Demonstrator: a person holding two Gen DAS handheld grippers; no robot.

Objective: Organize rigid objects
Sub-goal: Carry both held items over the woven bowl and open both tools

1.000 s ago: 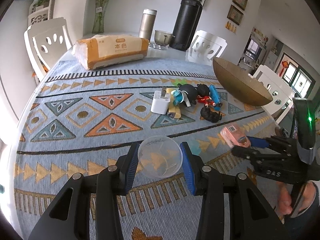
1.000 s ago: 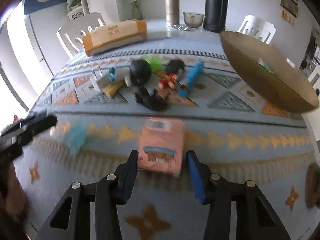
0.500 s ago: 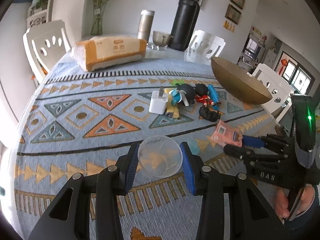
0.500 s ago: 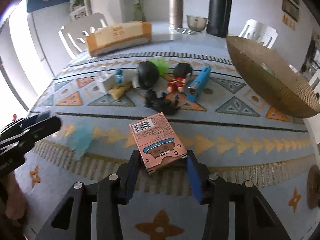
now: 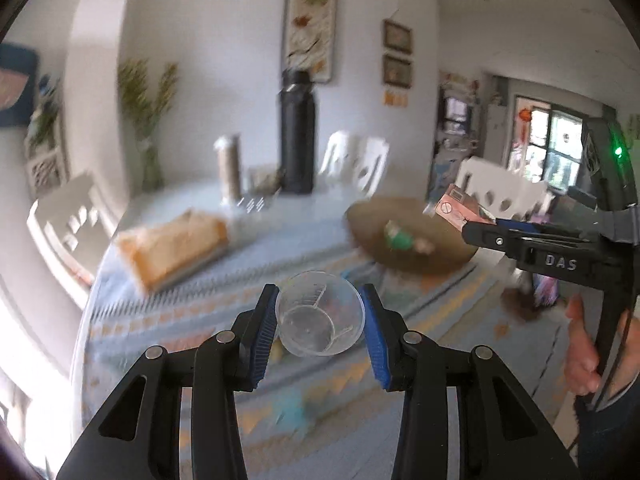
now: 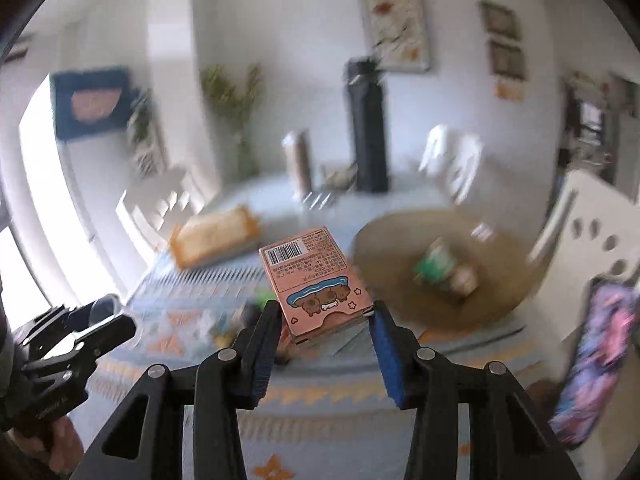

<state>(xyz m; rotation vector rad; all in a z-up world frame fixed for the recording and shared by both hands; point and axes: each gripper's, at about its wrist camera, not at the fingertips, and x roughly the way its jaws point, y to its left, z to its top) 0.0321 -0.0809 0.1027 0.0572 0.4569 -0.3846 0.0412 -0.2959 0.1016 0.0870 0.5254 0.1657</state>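
My left gripper is shut on a clear plastic cup and holds it tilted in the air above the patterned tablecloth. My right gripper is shut on a pink card box with a barcode, lifted above the table. The right gripper with the pink box also shows at the right of the left wrist view, near the brown bowl. The brown bowl holds a green item. Small toys on the table show only as a blur.
A yellow tissue pack lies at the back left. A black flask, a steel tumbler and white chairs stand behind. My left gripper shows at the left of the right wrist view. Both views are motion-blurred.
Both grippers have risen from the table with their objects. The views now tilt up toward the wall, and the pink box has moved toward the brown bowl.
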